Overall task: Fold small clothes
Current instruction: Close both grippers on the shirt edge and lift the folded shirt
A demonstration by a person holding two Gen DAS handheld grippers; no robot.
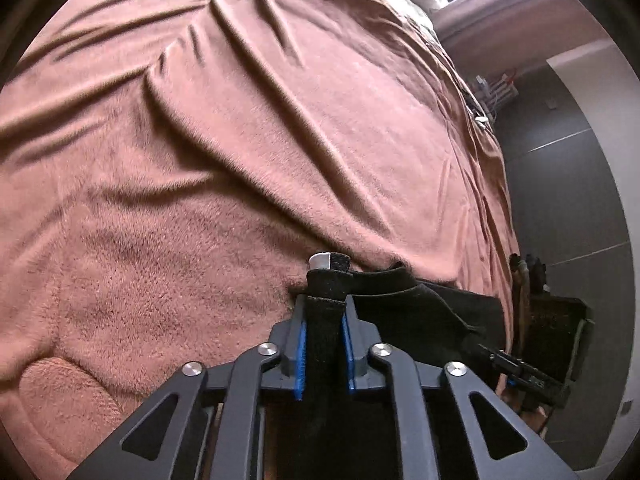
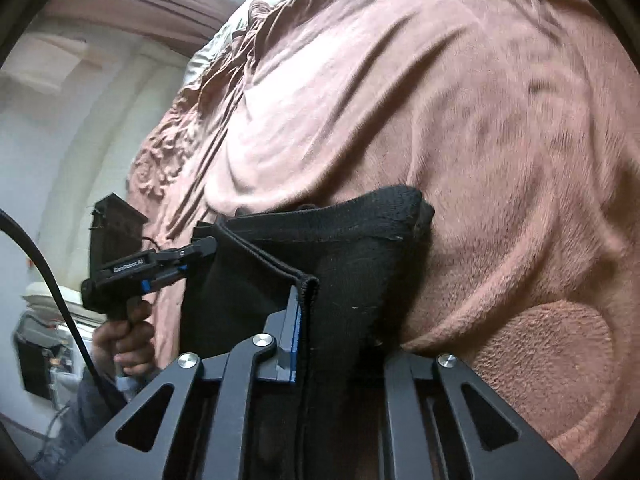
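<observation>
Black garment (image 2: 344, 248): stretched between both grippers, lifted just over pink blanket (image 1: 240, 140). Left gripper (image 1: 325, 320): jaws pinched on one hemmed edge. Right gripper (image 2: 308, 312): jaws pinched on the other edge. Hand (image 2: 128, 340): on left handle

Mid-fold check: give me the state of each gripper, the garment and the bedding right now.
left gripper: shut on the black garment's edge.
right gripper: shut on the black garment's hem.
black garment: held by both grippers, spanning between them above the blanket.
pink blanket: spread over the bed, wrinkled.
</observation>
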